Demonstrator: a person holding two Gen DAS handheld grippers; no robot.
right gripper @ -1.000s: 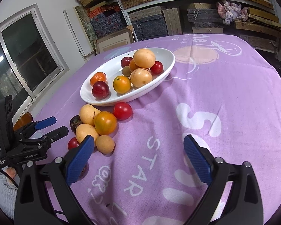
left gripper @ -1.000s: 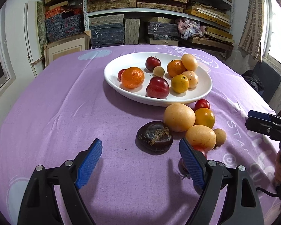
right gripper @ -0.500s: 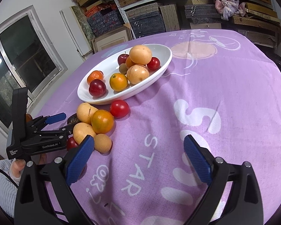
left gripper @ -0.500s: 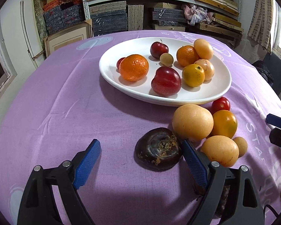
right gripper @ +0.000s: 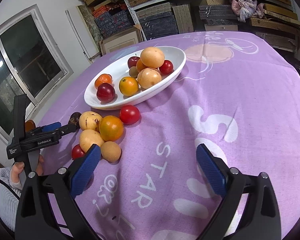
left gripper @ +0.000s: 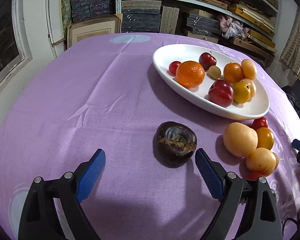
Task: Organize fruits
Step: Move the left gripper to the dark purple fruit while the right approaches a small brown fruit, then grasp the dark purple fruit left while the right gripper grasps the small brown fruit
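Note:
A dark purple-brown fruit (left gripper: 175, 143) lies on the purple cloth. It sits just ahead of my open left gripper (left gripper: 150, 154), close to the right fingertip (left gripper: 200, 156), and the pads are not touching it. The right wrist view shows that left gripper (right gripper: 64, 126) reaching the same fruit (right gripper: 75, 118). A white oval plate (left gripper: 182, 50) holds several fruits. Loose ones lie beside it: a tan fruit (left gripper: 240, 139), an orange one (left gripper: 265, 138) and a small red one (left gripper: 260, 122). My right gripper (right gripper: 148, 150) stands open over printed cloth with nothing between its fingers.
Shelves stacked with boxes and woven mats (left gripper: 170, 4) stand behind the table. A window (right gripper: 20, 60) is on the left wall. A hand with a grey sleeve (right gripper: 12, 178) holds the left gripper at the table's left edge. The cloth (right gripper: 230, 100) to the right of the plate is bare.
My left gripper moved forward and swung left, so the dark fruit now lies right at its fingertips and the plate sits to the right. Its jaws stand a little wider. The right gripper stayed still.

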